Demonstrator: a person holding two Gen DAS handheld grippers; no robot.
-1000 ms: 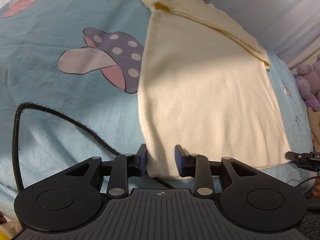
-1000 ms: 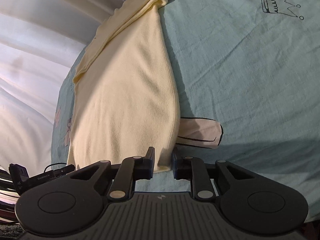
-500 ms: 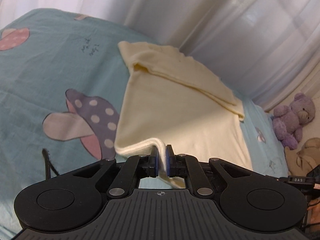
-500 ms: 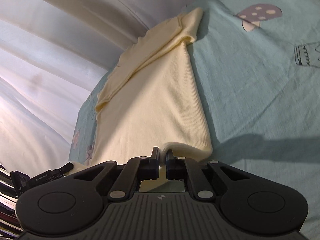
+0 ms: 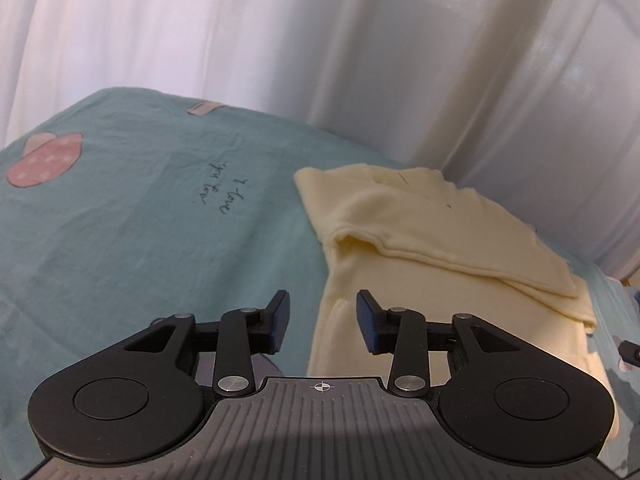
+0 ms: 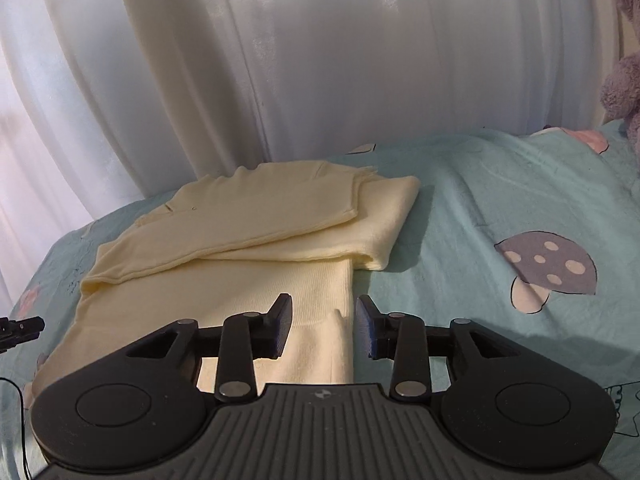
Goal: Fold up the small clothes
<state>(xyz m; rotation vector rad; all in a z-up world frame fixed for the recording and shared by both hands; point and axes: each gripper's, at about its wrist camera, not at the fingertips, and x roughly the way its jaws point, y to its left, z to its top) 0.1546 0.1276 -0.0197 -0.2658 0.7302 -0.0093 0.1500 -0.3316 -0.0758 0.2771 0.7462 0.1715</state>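
A pale yellow garment [image 5: 432, 248] lies folded on the teal bedsheet [image 5: 132, 220], its sleeves laid across the far part. It also shows in the right wrist view [image 6: 256, 248]. My left gripper [image 5: 322, 322] is open and empty, over the garment's left edge near the folded-over hem. My right gripper [image 6: 322, 324] is open and empty, over the garment's right edge, where the lower hem [image 6: 320, 322] lies doubled on the body.
White curtains [image 5: 360, 60] hang behind the bed. The sheet carries mushroom prints [image 6: 548, 268] and handwriting [image 5: 224, 194]. A purple plush toy [image 6: 624, 80] sits at the far right. A small black clip device [image 6: 20, 328] lies left of the garment.
Both grippers closed on the garment's near hem, lifted it and carried it forward over the body. Now both have opened and let go, with the hem lying folded over.
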